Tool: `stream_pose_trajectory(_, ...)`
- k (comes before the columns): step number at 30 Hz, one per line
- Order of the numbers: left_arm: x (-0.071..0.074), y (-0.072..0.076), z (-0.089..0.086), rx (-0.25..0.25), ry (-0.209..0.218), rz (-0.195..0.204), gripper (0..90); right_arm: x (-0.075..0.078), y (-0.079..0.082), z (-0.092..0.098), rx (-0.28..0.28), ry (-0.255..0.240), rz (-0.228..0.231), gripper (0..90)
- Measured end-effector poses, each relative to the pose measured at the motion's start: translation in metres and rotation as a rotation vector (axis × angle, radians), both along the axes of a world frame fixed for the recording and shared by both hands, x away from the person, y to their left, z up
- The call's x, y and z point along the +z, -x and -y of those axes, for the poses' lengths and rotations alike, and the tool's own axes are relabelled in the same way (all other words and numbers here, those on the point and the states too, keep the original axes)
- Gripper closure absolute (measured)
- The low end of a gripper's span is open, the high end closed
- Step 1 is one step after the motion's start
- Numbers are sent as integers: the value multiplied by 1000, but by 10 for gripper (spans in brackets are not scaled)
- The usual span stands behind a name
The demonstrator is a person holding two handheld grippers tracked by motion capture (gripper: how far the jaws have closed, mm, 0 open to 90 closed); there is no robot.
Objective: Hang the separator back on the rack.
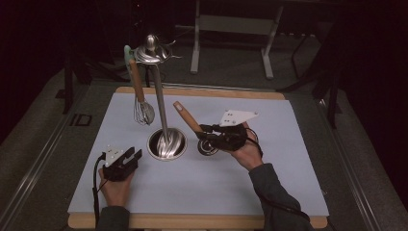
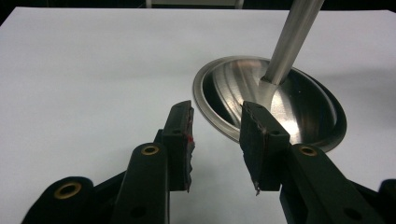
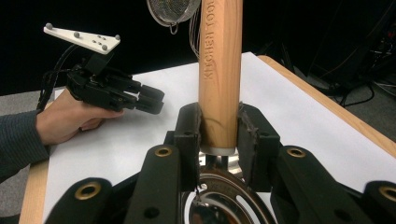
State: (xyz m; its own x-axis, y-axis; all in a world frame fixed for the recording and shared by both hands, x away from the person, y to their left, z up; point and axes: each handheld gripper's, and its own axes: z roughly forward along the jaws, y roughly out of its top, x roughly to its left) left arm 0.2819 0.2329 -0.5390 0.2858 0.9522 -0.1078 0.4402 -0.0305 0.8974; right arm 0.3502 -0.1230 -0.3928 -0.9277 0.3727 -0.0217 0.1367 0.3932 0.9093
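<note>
A steel utensil stand has a round dished base (image 1: pixel 166 144) (image 2: pixel 303 116) and a tall pole (image 1: pixel 159 91) on the white mat. From its top hangs a whisk (image 1: pixel 140 103) with a wooden handle. My right gripper (image 1: pixel 206 132) (image 3: pixel 219 116) is shut on the wooden handle (image 1: pixel 186 115) (image 3: pixel 219 70) of a second utensil, just right of the base. That handle slants up and left, and its round metal head (image 1: pixel 208 147) (image 3: pixel 224 200) sits low at the mat. My left gripper (image 1: pixel 133 155) (image 2: pixel 217 121) is open with nothing between its fingers, just left of the base.
The white mat (image 1: pixel 211 187) covers a wooden board (image 1: pixel 202 221) on the table. A metal frame (image 1: pixel 231 29) stands in the dark behind. The person's left hand (image 3: pixel 70 121) rests on the mat in the right gripper view.
</note>
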Motion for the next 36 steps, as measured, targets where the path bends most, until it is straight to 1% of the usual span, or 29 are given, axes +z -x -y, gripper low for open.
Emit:
stream_pose_trajectory(13, 0, 0, 0, 0, -2, -1, 651, 9, 0, -1, 3, 7, 31, 710)
stream_pose_trajectory(26, 0, 0, 0, 1, -1, 0, 651, 19, 0, -1, 10, 3, 56, 710)
stream_pose_trajectory(34, 0, 0, 1, 1, -1, 0, 651, 25, 3, -4, 21, 17, 75, 710)
stream_pose_trajectory(36, 0, 0, 0, 1, -2, 0, 651, 27, 3, -5, 21, 14, 76, 710)
